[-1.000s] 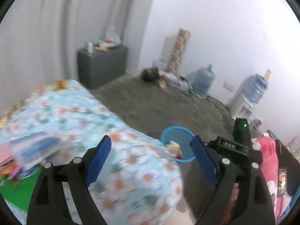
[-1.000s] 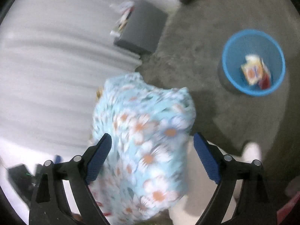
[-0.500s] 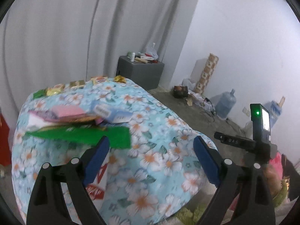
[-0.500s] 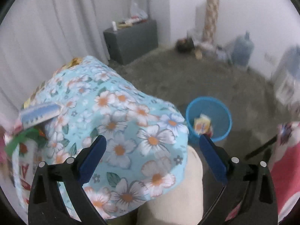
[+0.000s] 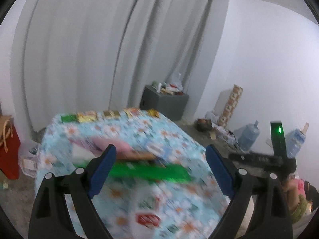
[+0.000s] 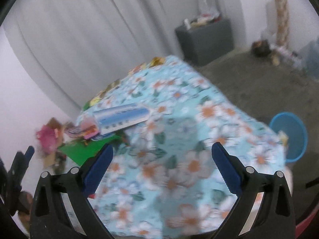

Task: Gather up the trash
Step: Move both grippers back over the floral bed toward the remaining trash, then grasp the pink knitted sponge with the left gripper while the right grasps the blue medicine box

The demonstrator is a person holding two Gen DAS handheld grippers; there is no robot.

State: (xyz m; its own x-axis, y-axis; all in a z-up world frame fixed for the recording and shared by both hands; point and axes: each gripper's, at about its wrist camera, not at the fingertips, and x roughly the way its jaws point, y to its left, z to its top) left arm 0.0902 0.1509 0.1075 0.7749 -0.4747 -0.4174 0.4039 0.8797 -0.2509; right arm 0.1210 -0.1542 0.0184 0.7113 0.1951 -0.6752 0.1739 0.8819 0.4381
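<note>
A: Hovering over the table (image 5: 179,137) now, both grippers, and both blue-padded pairs of jaws are spread wide with nothing between them. Left gripper (image 5: 159,169) released, right gripper (image 6: 161,165) released.

B: Where's the trash?

A: Piled on the floral cloth. From the left wrist view a long green wrapper (image 5: 151,171) lies flat, its long axis running side to side across the frame, just past the fingers. Pink packets sit behind it, blurred.

B: And from the right?

A: A blue-and-white packet (image 6: 121,119) rests on top of the heap at the table's left edge, long axis tilted up toward the right. Small wrappers line the far edge by the curtain (image 6: 79,39). The blue bin (image 6: 293,137) stands on the floor at right, beside the table.
</note>
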